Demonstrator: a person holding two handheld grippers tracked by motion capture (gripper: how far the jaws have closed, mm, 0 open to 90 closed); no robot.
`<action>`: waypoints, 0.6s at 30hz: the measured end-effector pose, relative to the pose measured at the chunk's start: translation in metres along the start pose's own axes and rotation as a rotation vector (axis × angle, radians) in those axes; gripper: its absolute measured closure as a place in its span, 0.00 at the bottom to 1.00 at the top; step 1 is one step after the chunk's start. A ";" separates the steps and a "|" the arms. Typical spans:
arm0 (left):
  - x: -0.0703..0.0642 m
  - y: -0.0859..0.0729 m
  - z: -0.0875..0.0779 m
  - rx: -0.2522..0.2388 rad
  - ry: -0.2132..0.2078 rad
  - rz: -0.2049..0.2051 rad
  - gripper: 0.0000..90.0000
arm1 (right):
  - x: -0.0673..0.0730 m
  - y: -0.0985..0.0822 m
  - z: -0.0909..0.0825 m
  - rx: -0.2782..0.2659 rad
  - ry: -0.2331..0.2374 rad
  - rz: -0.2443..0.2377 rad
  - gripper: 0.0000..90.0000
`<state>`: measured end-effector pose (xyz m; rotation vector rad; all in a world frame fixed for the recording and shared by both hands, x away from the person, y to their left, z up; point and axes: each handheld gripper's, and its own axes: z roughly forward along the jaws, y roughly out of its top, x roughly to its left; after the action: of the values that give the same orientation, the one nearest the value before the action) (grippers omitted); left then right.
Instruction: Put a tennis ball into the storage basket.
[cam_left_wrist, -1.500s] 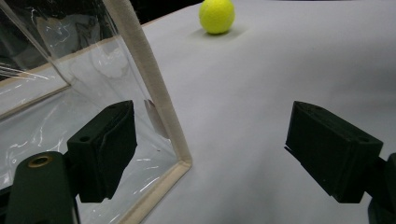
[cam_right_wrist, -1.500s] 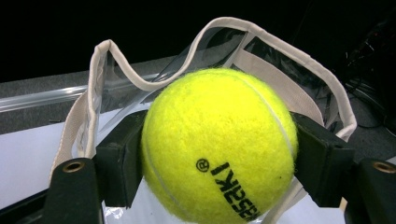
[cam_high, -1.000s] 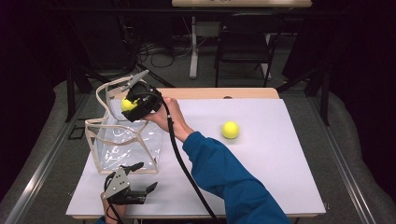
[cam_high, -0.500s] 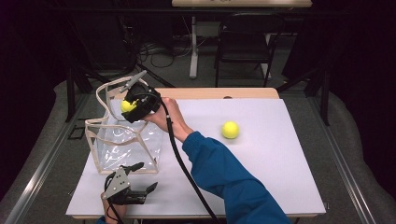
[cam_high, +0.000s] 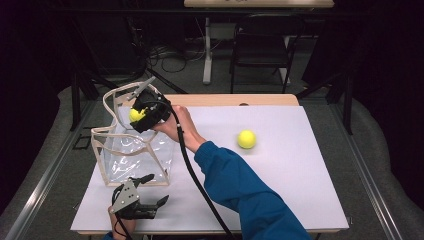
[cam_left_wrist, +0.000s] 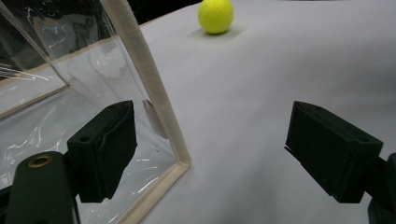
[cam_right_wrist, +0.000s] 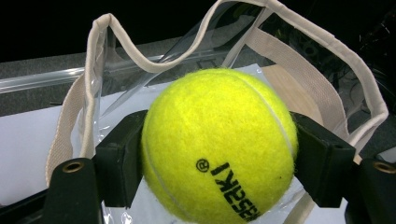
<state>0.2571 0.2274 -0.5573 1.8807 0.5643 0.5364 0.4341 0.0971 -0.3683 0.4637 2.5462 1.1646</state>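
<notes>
A clear plastic tote bag (cam_high: 131, 155) with cream trim and handles stands at the left of the white table (cam_high: 300, 200). My right gripper (cam_high: 139, 114) hovers over the bag's open top, shut on a yellow tennis ball (cam_high: 135, 115); the right gripper view has that tennis ball (cam_right_wrist: 218, 148) pressed between both black pads, above the bag's handles (cam_right_wrist: 116, 42). A second tennis ball (cam_high: 246, 139) lies loose at the table's middle right. My left gripper (cam_high: 152, 190) rests open near the front edge, just before the bag's corner (cam_left_wrist: 180, 161), nothing between its pads. The second ball (cam_left_wrist: 215, 15) sits far ahead of it.
A wooden strip (cam_high: 240, 100) borders the table's far edge. Behind it stand a dark chair (cam_high: 260, 55) and a white table post (cam_high: 207, 50) on a floor with cables. Metal rails (cam_high: 50, 170) run along both sides of the table.
</notes>
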 end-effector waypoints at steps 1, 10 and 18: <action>0.000 0.000 0.000 0.000 -0.001 -0.001 0.18 | 0.000 0.000 0.000 0.000 0.002 0.000 0.29; 0.000 0.000 0.000 -0.001 -0.001 0.000 0.18 | 0.001 0.000 0.005 0.028 0.011 0.004 0.29; 0.000 0.000 0.000 0.000 -0.001 0.000 0.18 | 0.001 -0.001 0.008 0.050 0.025 0.010 0.28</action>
<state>0.2572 0.2274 -0.5573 1.8807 0.5637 0.5352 0.4363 0.1019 -0.3742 0.4768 2.6021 1.1193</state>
